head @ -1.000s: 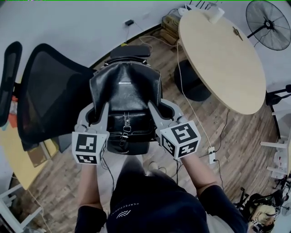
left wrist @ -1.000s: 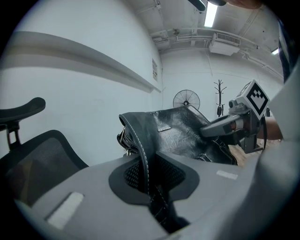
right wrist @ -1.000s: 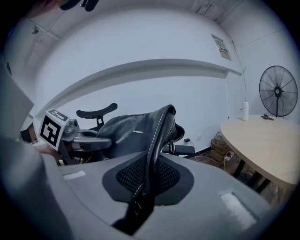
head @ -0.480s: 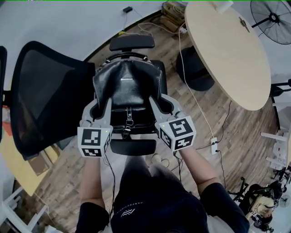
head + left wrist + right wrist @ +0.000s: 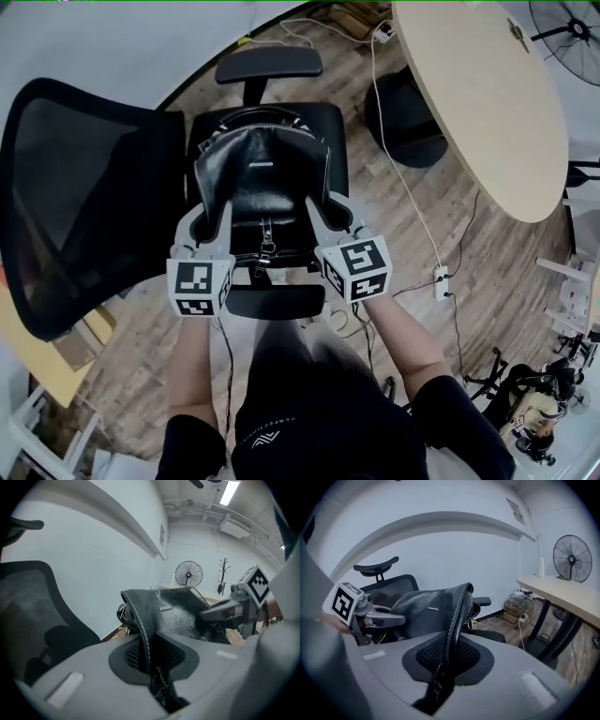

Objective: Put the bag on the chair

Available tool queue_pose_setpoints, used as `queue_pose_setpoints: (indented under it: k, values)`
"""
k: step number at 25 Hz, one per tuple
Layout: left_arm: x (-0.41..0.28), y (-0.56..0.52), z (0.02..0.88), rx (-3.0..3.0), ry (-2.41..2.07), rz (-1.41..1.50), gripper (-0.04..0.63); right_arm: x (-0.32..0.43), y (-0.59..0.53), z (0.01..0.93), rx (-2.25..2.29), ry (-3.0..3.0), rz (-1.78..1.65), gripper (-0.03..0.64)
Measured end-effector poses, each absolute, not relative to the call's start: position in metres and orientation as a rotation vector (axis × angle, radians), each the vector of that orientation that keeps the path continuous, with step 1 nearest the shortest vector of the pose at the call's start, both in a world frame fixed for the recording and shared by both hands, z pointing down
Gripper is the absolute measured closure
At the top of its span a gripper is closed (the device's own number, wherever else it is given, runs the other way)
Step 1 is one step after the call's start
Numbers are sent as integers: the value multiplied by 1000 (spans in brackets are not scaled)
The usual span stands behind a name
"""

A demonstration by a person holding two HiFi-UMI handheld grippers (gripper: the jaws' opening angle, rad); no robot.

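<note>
Backrest (image 5: 84, 187) left, seat (image 5: 333, 127) seemingly free

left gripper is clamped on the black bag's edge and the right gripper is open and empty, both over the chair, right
Not quite. The right gripper is not open and empty: the right gripper view shows its jaws shut on the black bag's other stitched edge. The left gripper is clamped on the bag's edge, both over the chair.
</note>
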State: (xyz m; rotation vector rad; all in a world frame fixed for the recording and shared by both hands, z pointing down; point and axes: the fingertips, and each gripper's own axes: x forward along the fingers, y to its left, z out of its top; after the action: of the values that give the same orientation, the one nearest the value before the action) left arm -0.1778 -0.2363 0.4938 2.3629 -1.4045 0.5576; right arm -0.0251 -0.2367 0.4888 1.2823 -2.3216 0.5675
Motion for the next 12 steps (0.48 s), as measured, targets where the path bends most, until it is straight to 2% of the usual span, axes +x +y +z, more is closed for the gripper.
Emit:
queue_pose_setpoints:
  k: [12]
  values:
    - [-174, -235, 558, 2308, -1343, 602, 532, -18, -229, 552, 1273, -2221, 654, 569]
